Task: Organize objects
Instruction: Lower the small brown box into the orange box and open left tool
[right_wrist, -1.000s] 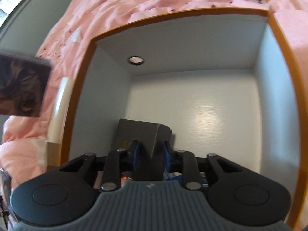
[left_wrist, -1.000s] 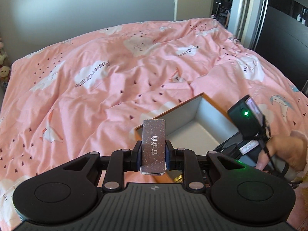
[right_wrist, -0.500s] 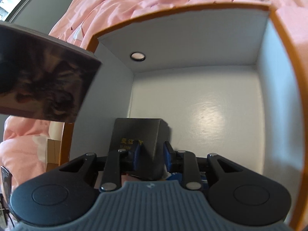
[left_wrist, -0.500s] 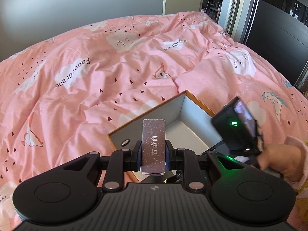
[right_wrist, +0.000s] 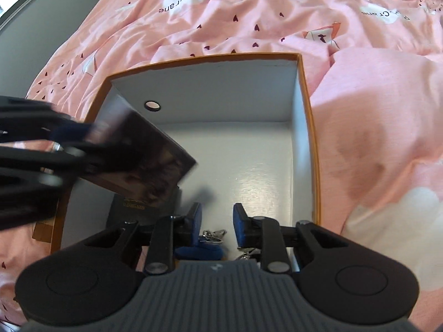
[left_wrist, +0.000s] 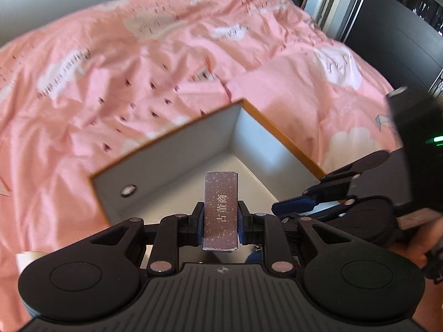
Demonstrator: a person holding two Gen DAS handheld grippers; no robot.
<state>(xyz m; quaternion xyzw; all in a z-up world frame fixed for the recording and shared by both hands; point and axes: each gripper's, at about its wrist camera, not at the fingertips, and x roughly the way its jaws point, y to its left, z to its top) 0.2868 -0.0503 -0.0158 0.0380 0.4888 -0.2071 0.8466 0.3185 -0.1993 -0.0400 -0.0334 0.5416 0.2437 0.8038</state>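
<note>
My left gripper (left_wrist: 220,222) is shut on a slim brown glittery box (left_wrist: 221,210) with Chinese lettering, held upright over the near end of the open orange-rimmed white box (left_wrist: 279,135). In the right wrist view that brown box (right_wrist: 155,163) and the left gripper come in blurred from the left, above the white box (right_wrist: 307,127). My right gripper (right_wrist: 216,218) is open and empty above the white box. A dark grey box (right_wrist: 121,210) lies on the white box's floor, left of my right gripper.
The white box sits on a bed with a pink patterned duvet (left_wrist: 110,83). Metal clips (right_wrist: 213,233) and a blue item (right_wrist: 198,251) lie at the box's near end. A dark wardrobe (left_wrist: 401,36) stands on the right.
My right gripper has let go of the dark grey box, opened and pulled back upward. My left gripper has carried the brown box over the white box.
</note>
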